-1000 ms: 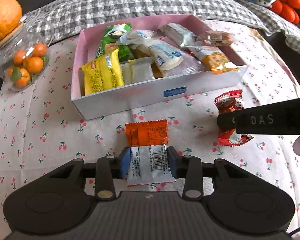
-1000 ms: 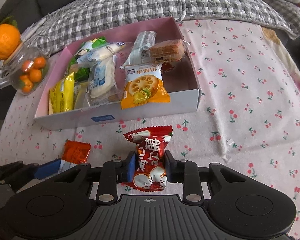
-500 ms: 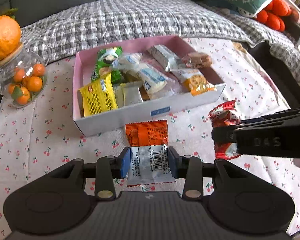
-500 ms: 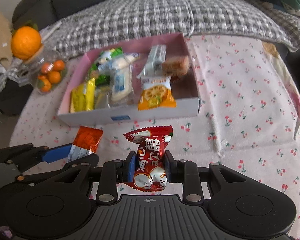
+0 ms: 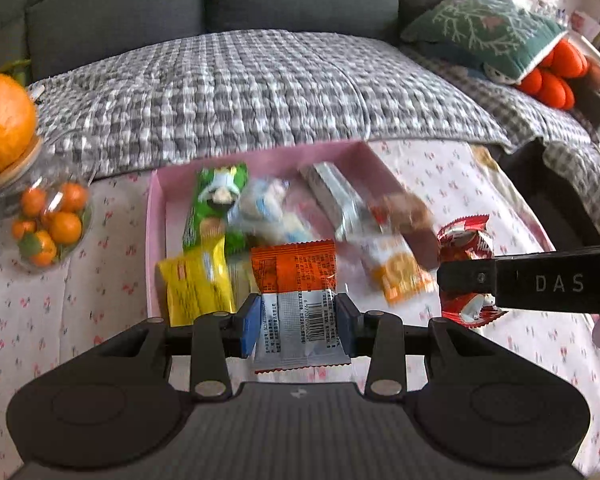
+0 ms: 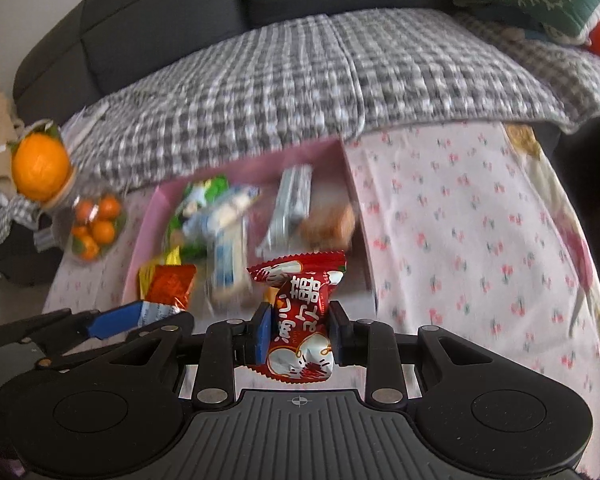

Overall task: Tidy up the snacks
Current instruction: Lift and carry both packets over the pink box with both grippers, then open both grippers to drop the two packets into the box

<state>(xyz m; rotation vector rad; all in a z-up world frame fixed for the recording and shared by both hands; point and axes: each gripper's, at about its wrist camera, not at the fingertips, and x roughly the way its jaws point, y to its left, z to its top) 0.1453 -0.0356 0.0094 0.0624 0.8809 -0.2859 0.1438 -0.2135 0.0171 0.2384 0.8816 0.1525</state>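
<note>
My left gripper (image 5: 297, 320) is shut on an orange and white snack packet (image 5: 296, 280), held in the air over the front of the pink box (image 5: 156, 216). My right gripper (image 6: 299, 328) is shut on a red candy packet (image 6: 300, 312), also raised over the box's front right part (image 6: 356, 208). The box holds several snacks: a yellow packet (image 5: 196, 284), a green one (image 5: 216, 200), a silver bar (image 5: 332, 192). The right gripper with its red packet (image 5: 466, 240) shows at the right of the left wrist view. The left gripper's orange packet (image 6: 168, 288) shows at the left of the right wrist view.
A glass jar of small oranges (image 5: 48, 220) with a big orange (image 5: 4, 124) on its lid stands left of the box. The table has a cherry-print cloth (image 6: 460, 216). Behind is a sofa with a checked blanket (image 5: 260, 92) and a green cushion (image 5: 484, 28).
Both grippers have lifted their packets off the cloth and moved forward, from in front of the box to above it. Both stayed shut.
</note>
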